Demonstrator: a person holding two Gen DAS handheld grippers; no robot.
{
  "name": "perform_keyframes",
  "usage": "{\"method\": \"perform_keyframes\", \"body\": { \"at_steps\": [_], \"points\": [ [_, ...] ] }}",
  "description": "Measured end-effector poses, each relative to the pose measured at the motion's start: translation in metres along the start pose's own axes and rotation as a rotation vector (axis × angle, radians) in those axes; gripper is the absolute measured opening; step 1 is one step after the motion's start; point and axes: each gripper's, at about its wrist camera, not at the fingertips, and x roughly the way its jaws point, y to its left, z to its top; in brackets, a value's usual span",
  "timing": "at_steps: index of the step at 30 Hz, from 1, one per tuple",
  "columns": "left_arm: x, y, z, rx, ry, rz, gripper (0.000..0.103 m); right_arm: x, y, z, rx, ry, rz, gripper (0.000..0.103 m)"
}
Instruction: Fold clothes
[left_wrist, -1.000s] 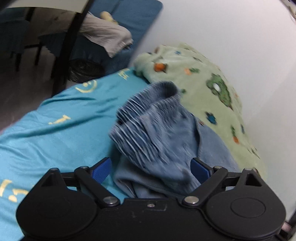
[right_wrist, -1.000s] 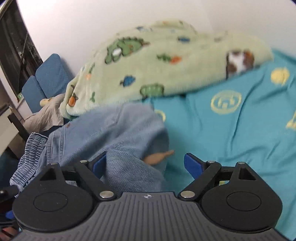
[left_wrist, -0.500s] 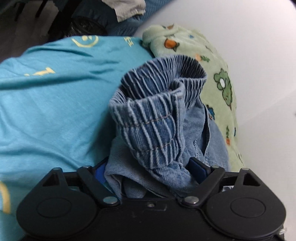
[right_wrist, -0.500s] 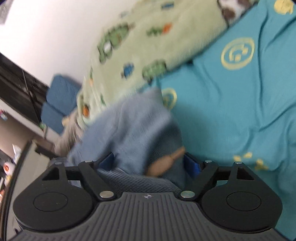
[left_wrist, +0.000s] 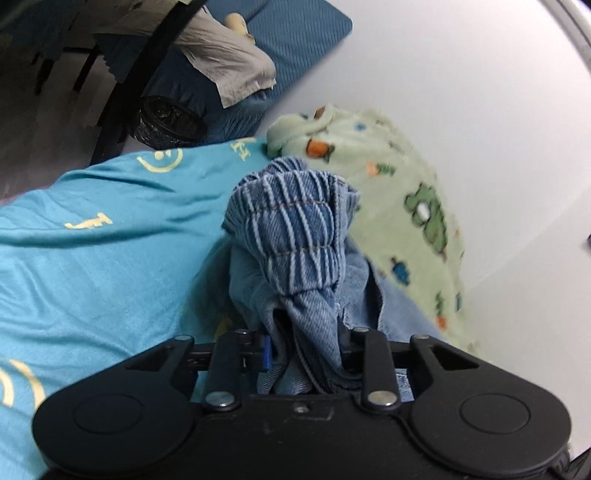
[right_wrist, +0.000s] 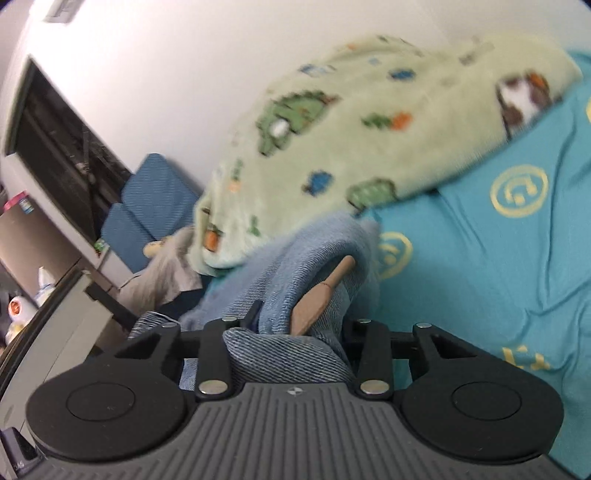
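Note:
A blue denim garment (left_wrist: 295, 240) with a ribbed elastic waistband bunches up over the teal bed sheet (left_wrist: 92, 266). My left gripper (left_wrist: 304, 347) is shut on the denim near its waistband. In the right wrist view my right gripper (right_wrist: 301, 325) is shut on another part of the same denim garment (right_wrist: 295, 266), beside a brown drawstring tab (right_wrist: 317, 295). Both hold the cloth lifted off the sheet.
A green fleece blanket with dinosaur print (left_wrist: 399, 206) (right_wrist: 351, 129) lies along the white wall. A blue sofa with a beige cloth (left_wrist: 229, 66) stands beyond the bed end. A dark table leg (left_wrist: 140, 81) and a cabinet (right_wrist: 44, 332) stand to the left.
Both grippers were open around the denim and have closed on it. The cloth has bunched between the fingers and both views have tilted up.

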Motion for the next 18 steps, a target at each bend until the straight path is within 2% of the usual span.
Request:
{"method": "perform_keyframes", "body": {
  "at_steps": [3,10,13,18],
  "points": [
    [-0.018,-0.003,0.004,-0.035,0.01,-0.038,0.025,-0.017,0.017,0.008,-0.031,-0.023,0.012,0.038],
    [-0.054,-0.037,0.0,0.012,0.032,-0.121,0.025,-0.074,0.047,0.033,-0.057,-0.071,-0.009,0.037],
    [-0.067,-0.063,-0.01,0.053,0.037,-0.164,0.025,-0.111,0.05,0.044,-0.051,-0.112,-0.023,0.037],
    [-0.082,-0.115,-0.037,0.09,0.081,-0.256,0.025,-0.179,0.048,0.07,-0.109,-0.187,-0.061,0.037]
  ]
}}
